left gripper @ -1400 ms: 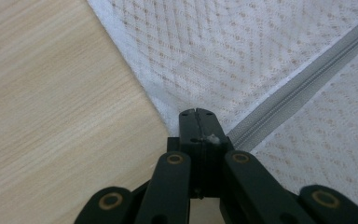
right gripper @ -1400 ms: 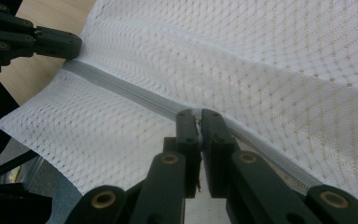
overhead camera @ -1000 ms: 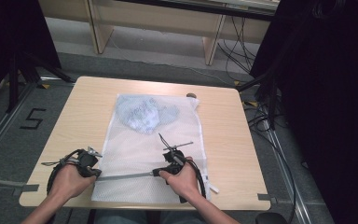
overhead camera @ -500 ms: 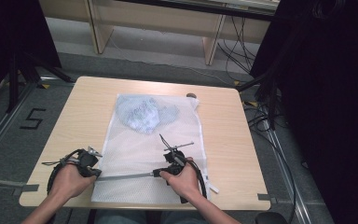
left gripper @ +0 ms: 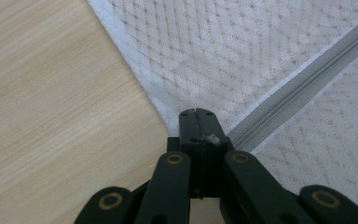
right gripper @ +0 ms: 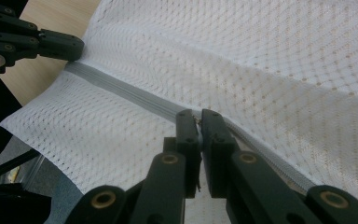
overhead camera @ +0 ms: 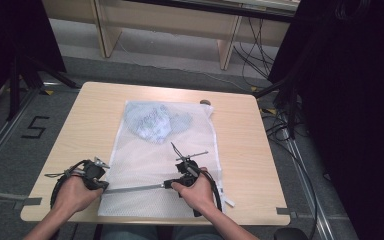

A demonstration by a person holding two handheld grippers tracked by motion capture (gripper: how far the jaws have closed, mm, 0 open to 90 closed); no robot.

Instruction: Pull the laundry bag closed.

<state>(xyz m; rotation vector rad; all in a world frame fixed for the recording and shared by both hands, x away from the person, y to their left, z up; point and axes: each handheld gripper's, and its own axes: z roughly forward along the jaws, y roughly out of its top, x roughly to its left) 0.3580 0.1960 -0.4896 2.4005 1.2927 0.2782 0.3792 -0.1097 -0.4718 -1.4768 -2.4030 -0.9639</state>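
A white mesh laundry bag (overhead camera: 155,160) lies flat on the wooden table (overhead camera: 240,150), with a pale blue garment (overhead camera: 152,122) bunched inside at its far end. A grey zipper (overhead camera: 135,188) runs across the bag's near end. My left gripper (overhead camera: 102,186) is shut on the bag's left edge where the zipper (left gripper: 303,81) ends, its tips (left gripper: 196,114) pinching the fabric. My right gripper (overhead camera: 169,185) is shut on the zipper pull partway along the zipper (right gripper: 121,91), with a bit of metal between its tips (right gripper: 199,114). The left gripper (right gripper: 70,46) appears far off in the right gripper view.
A small dark round object (overhead camera: 206,102) lies on the table by the bag's far right corner. A white tag (overhead camera: 228,202) sticks out at the bag's near right corner. Cables (overhead camera: 280,125) and dark stands crowd the floor on the right, and wooden furniture legs (overhead camera: 227,47) stand beyond the table.
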